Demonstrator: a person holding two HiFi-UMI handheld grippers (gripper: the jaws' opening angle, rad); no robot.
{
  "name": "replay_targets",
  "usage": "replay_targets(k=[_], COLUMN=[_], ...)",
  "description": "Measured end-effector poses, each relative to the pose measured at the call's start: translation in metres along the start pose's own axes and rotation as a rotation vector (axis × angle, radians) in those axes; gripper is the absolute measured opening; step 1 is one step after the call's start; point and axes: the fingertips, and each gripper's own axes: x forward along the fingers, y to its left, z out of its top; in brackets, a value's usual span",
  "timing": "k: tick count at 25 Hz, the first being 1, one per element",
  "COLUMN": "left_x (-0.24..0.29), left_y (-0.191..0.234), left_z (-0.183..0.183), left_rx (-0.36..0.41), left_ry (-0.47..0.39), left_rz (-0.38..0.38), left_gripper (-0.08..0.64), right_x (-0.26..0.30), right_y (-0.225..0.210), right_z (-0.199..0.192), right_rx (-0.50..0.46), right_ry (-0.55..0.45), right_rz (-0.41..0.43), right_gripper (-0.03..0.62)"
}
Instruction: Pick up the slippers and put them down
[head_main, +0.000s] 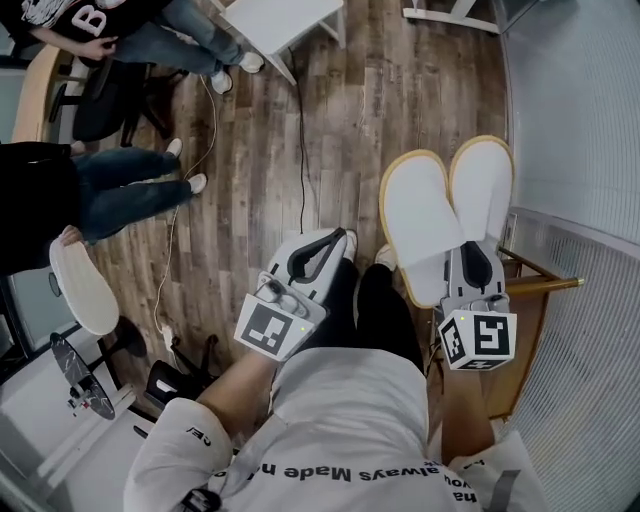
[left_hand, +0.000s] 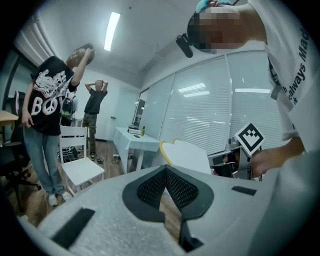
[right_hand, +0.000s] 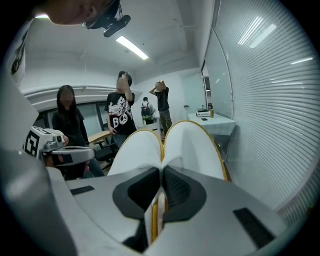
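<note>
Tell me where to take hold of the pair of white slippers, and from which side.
Pinch the slippers at their near ends, coming from the person's side, as the right gripper does now. There the two thin, yellow-edged rims lie flat together, slim enough for the jaws to clamp both, while the rounded far ends fan apart.

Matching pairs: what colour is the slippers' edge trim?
Yellow, around white slippers; clearest in the head view.

The 2 slippers (head_main: 445, 215) sit side by side (edges touching) in the right gripper (head_main: 474, 255), right of the left gripper (head_main: 332, 243).
</note>
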Motion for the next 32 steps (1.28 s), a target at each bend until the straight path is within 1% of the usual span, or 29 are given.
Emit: replay_targets(k=[4, 9, 14, 20, 21, 25, 27, 29, 32], left_x=[0.002, 0.017, 0.036, 0.061, 0.065, 0.078, 0.087, 0.096, 0.105], left_y=[-0.002, 0.019, 0.031, 0.047, 0.051, 0.066, 0.075, 0.085, 0.092], left_z=[-0.030, -0.069, -0.106, -0.157, -0.167, -0.207, -0.226, -0.242, -0.269], left_rx=[0.011, 0.028, 0.029, 0.055, 0.055, 0.011, 0.011, 0.007, 0.020], left_ry=[0.043, 0.065, 0.082, 0.119, 0.130, 0.164, 0.179, 0.172, 0.166], left_rz=[-0.015, -0.008, -0.003, -0.016, -0.014, 0.009, 0.014, 0.021, 0.017], left_gripper=[0.011, 0.011, 0.011, 0.011, 0.011, 0.011, 0.011, 0.011, 0.011], right_x=[0.010, 0.043, 0.065, 0.099, 0.105, 0.128, 0.141, 0.154, 0.166], right_y=[-0.001, -0.003, -0.011, -0.020, -0.023, -0.037, -0.046, -0.053, -0.058], right_z=[-0.031, -0.064, -0.104, -0.152, -0.160, -0.198, -0.219, -0.241, -0.272], right_rx=[0.018, 0.016, 0.040, 0.066, 0.067, 0.068, 0.067, 0.065, 0.065], right_ry=[0.036, 0.053, 0.080, 0.089, 0.089, 0.108, 0.122, 0.135, 0.149], right_rz=[-0.008, -0.012, -0.024, -0.040, -0.044, -0.060, -0.067, -0.073, -0.071], right_gripper=[0.023, 0.023, 0.023, 0.023, 0.023, 0.023, 0.023, 0.023, 0.023])
